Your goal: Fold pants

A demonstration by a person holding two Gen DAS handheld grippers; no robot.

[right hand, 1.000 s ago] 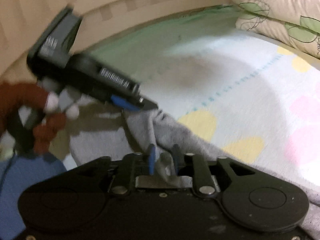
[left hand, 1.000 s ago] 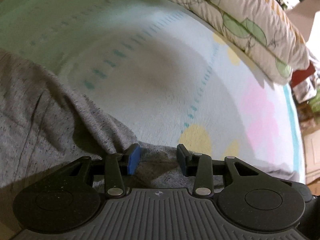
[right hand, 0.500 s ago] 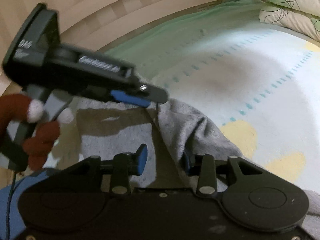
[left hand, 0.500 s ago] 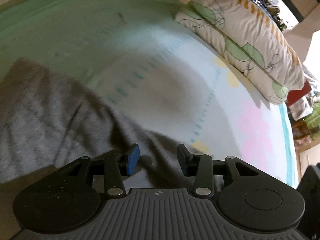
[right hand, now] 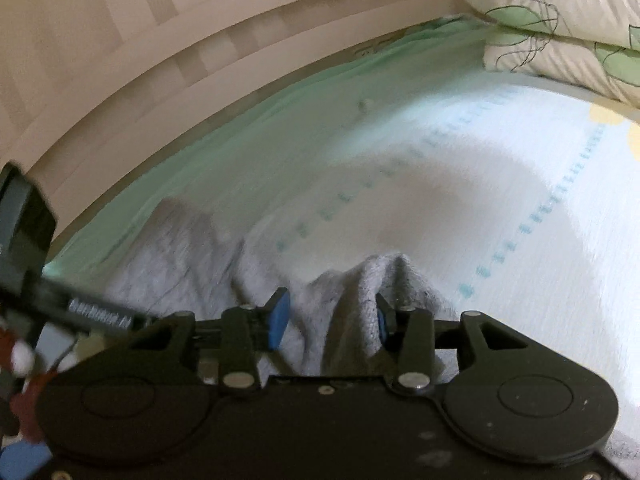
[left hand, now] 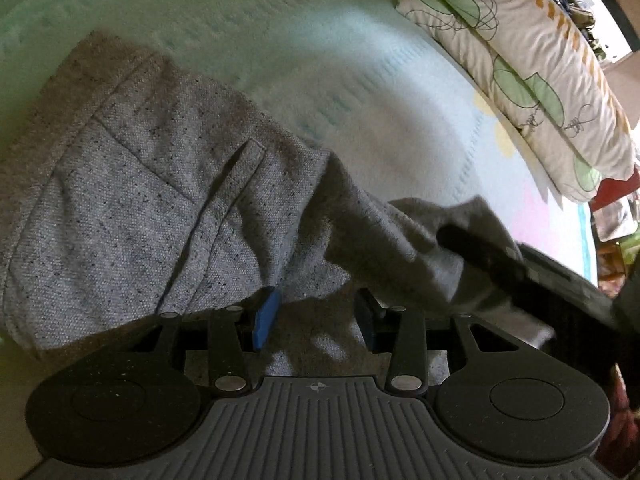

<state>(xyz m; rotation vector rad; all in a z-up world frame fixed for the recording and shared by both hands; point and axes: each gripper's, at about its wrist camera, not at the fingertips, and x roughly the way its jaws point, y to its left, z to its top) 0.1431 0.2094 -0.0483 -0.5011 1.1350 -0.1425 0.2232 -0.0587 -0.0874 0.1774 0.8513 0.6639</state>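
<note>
Pastel bedsheet (left hand: 360, 92) under grey pants (left hand: 152, 184); leaf-print pillows (left hand: 532, 76), slatted headboard (right hand: 200, 52).

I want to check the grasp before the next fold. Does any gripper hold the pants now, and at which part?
Nothing is held. The left gripper and the right gripper are both open over the grey pants; a raised fold lies loose between the right fingers.
</note>
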